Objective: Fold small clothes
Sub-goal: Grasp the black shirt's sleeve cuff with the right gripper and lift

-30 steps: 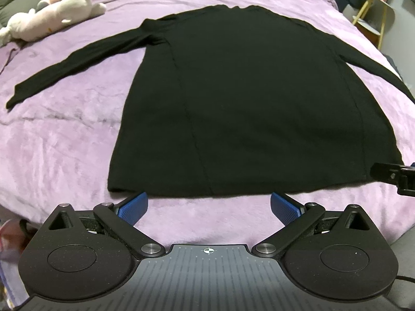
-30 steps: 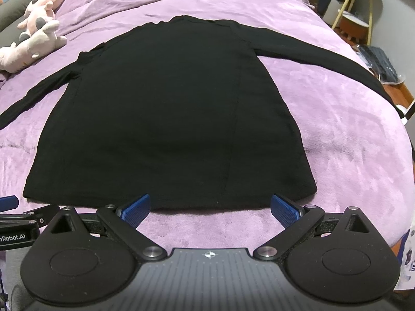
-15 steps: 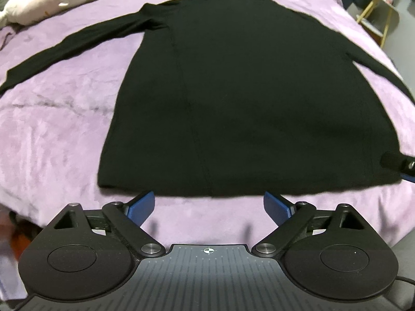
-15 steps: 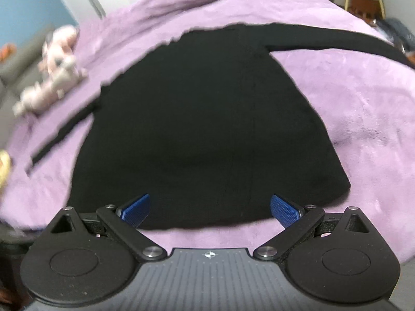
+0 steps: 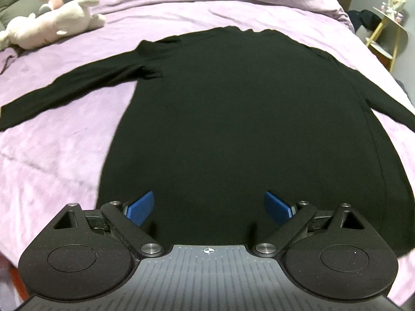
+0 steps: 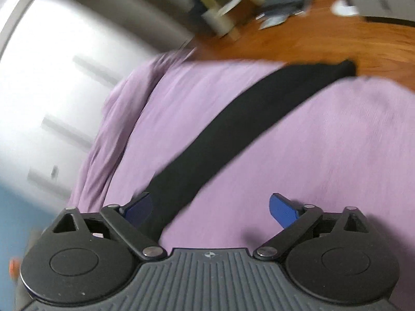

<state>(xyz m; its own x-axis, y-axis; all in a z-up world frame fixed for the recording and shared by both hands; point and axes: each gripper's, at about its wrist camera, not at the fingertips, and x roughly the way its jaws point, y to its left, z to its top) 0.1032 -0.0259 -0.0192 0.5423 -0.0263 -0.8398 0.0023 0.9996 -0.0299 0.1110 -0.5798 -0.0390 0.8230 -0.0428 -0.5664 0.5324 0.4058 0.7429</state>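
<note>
- The black long-sleeved top lies flat on the purple bedspread, both sleeves stretched out to the sides.
- The left gripper tilts steeply down over the top's bottom hem, jaws spread wide and released, gripping nothing.
- The right gripper is rolled sideways, so its view is tilted and blurred; it sits above one outstretched sleeve.
- Its jaws are closing, the sleeve's near end beside the left finger, not pinched.
- A plush toy lies near the bed's far left corner.
</note>
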